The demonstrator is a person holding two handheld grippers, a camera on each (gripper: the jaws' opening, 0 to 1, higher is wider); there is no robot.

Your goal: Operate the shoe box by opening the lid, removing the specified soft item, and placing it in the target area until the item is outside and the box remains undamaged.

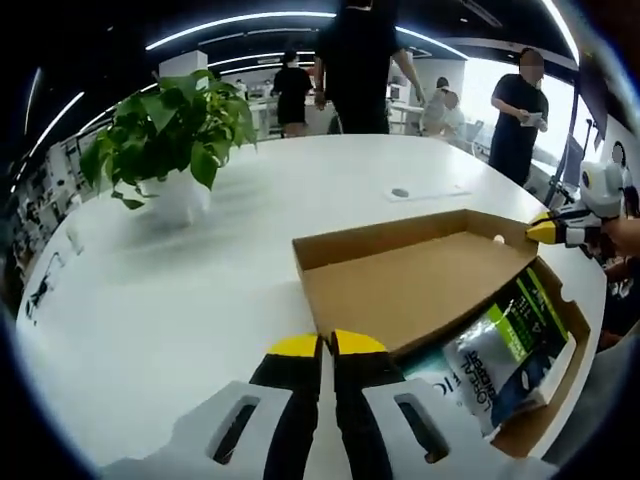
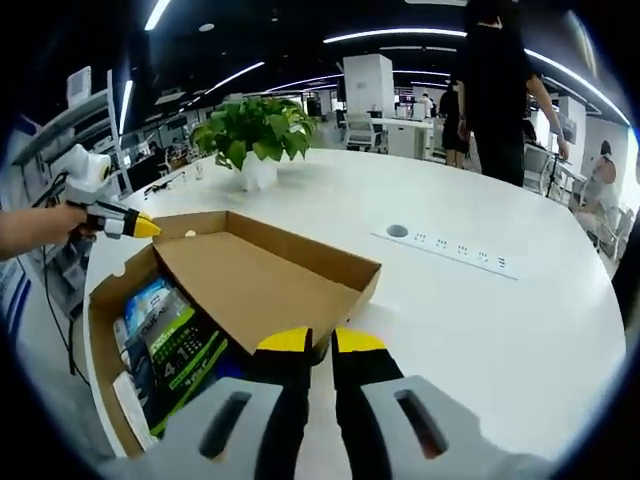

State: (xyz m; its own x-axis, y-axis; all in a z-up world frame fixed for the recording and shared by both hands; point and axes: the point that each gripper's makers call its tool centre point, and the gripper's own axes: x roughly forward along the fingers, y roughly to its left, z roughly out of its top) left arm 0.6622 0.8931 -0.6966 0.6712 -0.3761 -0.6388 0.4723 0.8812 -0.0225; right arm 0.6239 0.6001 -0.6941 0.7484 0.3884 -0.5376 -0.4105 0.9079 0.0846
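Half-hidden package (image 1: 505,350), lid (image 1: 415,285) ajar

- The shoe box (image 1: 560,330) (image 2: 105,330) is brown cardboard, shallow and open at the top, lying flat on the white desk (image 1: 200,290) (image 2: 480,310) near its edge.
- Its lid (image 1: 415,275) (image 2: 260,275) is partly raised, a flat cardboard panel with upturned side walls that covers about half of the box and leaves the other half uncovered.
- Soft packets (image 1: 505,350) (image 2: 170,345) lie inside the uncovered half: one green, black and white with printed lettering, beside one with blue and white printing.
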